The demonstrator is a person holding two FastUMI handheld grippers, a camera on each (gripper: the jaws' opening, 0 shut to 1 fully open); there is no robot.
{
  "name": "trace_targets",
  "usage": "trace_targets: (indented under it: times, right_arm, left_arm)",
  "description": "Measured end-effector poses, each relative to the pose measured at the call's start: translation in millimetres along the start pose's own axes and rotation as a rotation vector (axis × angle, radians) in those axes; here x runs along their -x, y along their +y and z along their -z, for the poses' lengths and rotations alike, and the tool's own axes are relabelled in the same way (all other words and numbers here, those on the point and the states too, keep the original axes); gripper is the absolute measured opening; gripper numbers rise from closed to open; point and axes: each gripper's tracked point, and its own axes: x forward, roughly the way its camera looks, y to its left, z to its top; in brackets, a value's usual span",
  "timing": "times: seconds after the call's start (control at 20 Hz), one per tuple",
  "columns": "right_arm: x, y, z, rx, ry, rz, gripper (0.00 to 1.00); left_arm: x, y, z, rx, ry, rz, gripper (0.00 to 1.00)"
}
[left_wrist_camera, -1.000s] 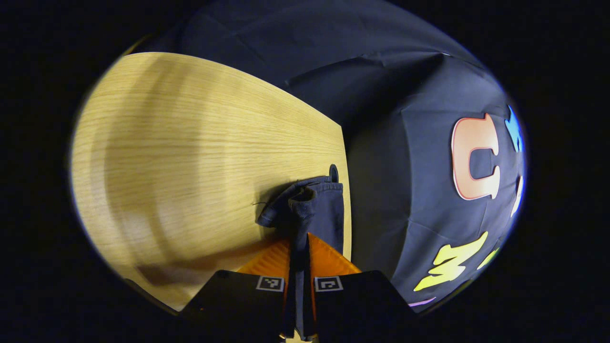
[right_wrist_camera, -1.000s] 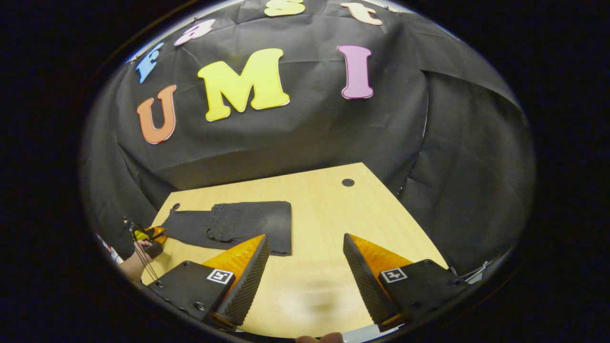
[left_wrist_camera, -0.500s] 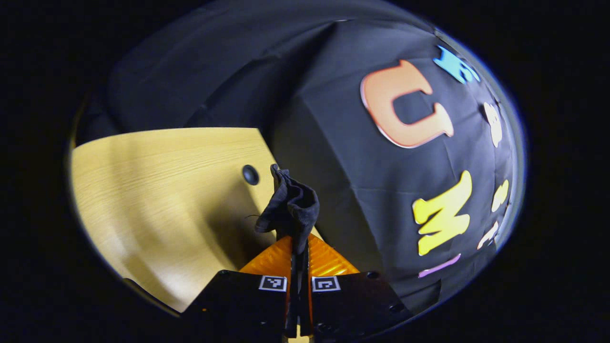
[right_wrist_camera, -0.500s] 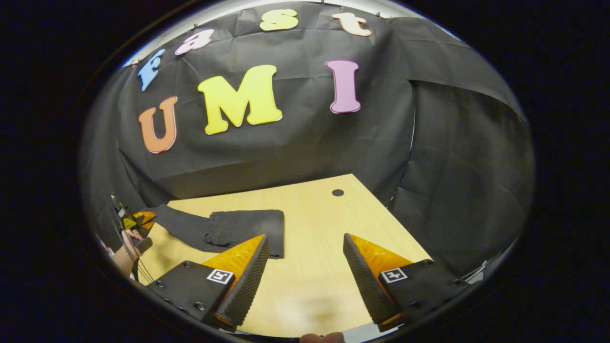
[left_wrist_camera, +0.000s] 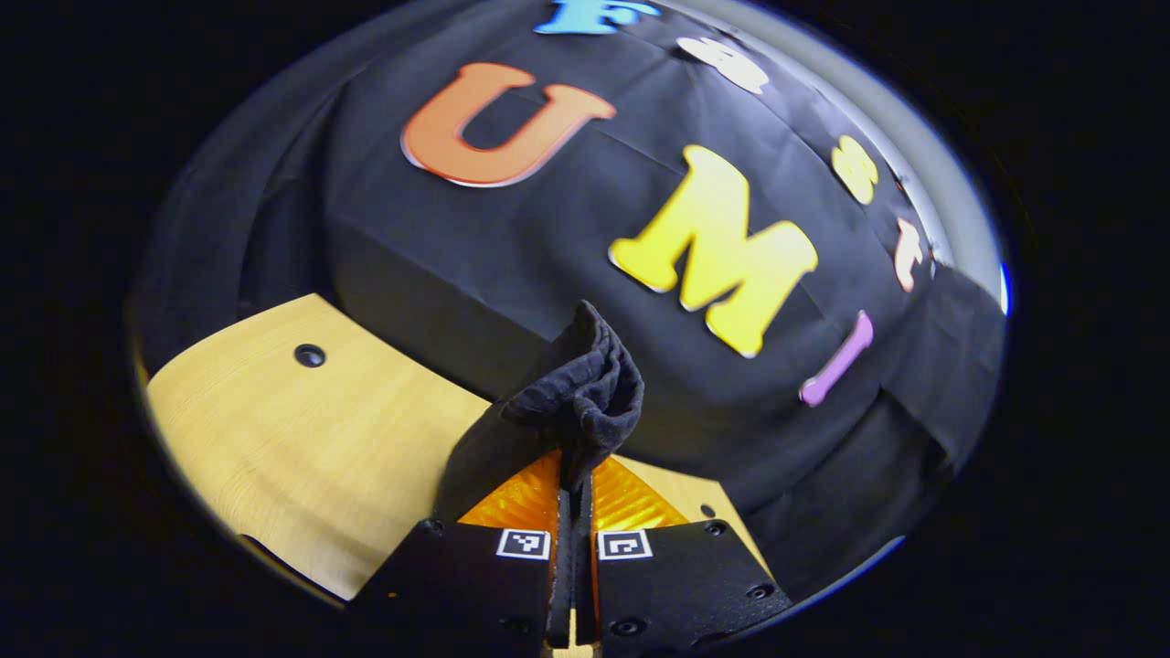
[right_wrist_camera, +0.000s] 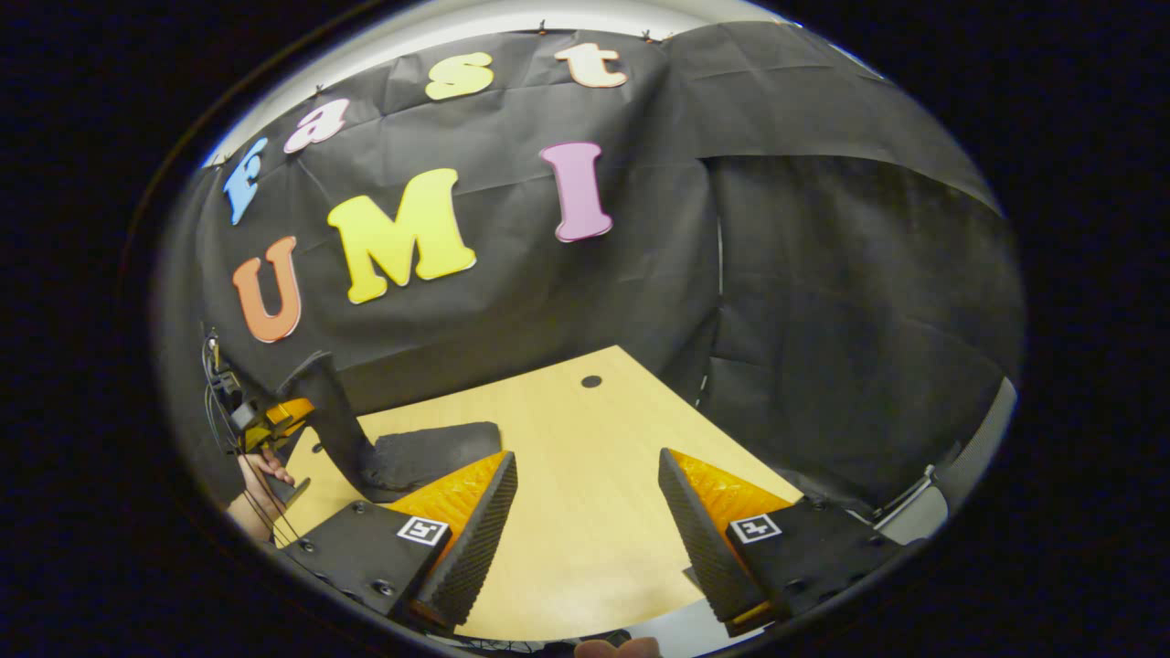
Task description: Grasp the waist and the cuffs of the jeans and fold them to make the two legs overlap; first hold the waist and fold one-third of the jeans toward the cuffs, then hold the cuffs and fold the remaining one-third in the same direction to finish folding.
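My left gripper [left_wrist_camera: 574, 475] is shut on the cuffs of the dark jeans [left_wrist_camera: 585, 393], which bunch up just past its orange fingers and hang down to the left. In the right gripper view the folded jeans [right_wrist_camera: 430, 450] lie on the wooden table at the left, and the cuff end [right_wrist_camera: 324, 402] rises in a strip up to the other gripper [right_wrist_camera: 279, 416], held by a hand [right_wrist_camera: 260, 475]. My right gripper [right_wrist_camera: 585, 475] is open above the table, to the right of the jeans, with nothing between its fingers.
The light wooden table [right_wrist_camera: 585, 512] has a small round hole [right_wrist_camera: 591, 381] near its far corner and another hole [left_wrist_camera: 309, 355] in the left gripper view. Black cloth walls close in behind and to the right of the table.
My left gripper has lifted the cuffs off the table and swung round toward the back wall. The leg strip now stands up from the folded part. My right gripper has stayed open.
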Motion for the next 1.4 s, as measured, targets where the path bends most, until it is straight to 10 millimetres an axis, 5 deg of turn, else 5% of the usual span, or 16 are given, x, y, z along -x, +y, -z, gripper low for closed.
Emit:
trace_targets:
  times: [0.15,0.35,0.6,0.85,0.95,1.0,1.05,1.15,1.25,1.4]
  right_arm:
    - [1.6,-19.1,-1.4,0.001,-0.008,0.073,0.92]
    - [6.0,-37.5,6.1,-0.019,0.028,0.148,0.93]
    - [10.1,-39.9,17.0,-0.042,0.079,0.168,0.93]
    - [7.6,-35.1,18.0,-0.020,0.096,0.134,0.93]
    - [4.8,-32.4,16.1,-0.016,0.091,0.116,0.93]
    - [3.8,-28.9,15.5,-0.015,0.090,0.105,0.93]
    - [2.4,-25.8,15.4,-0.007,0.090,0.092,0.96]
    - [-1.2,-20.9,12.1,0.029,0.080,0.057,0.96]
    - [-8.0,-14.3,4.4,0.066,0.052,0.012,0.93]
    - [-22.8,3.1,-14.3,0.152,-0.026,-0.082,0.93]
  left_arm:
    - [-43.0,-19.1,54.6,-0.125,0.052,-0.003,0.05]
    - [-73.5,-25.2,130.4,-0.212,0.155,-0.043,0.05]
    - [-87.2,-19.7,176.1,-0.202,0.233,-0.089,0.09]
    - [-87.9,-30.2,188.3,-0.230,0.255,-0.093,0.27]
    - [-85.2,-36.4,189.1,-0.255,0.257,-0.092,0.57]
    - [-83.5,-41.6,190.3,-0.251,0.261,-0.080,0.68]
    - [-79.6,-47.7,190.2,-0.247,0.261,-0.068,0.69]
    - [-70.0,-57.1,185.0,-0.240,0.266,-0.054,0.99]
    - [-54.3,-65.5,165.8,-0.224,0.244,-0.040,0.99]
    - [-25.7,-76.4,99.2,-0.224,0.135,-0.012,0.98]
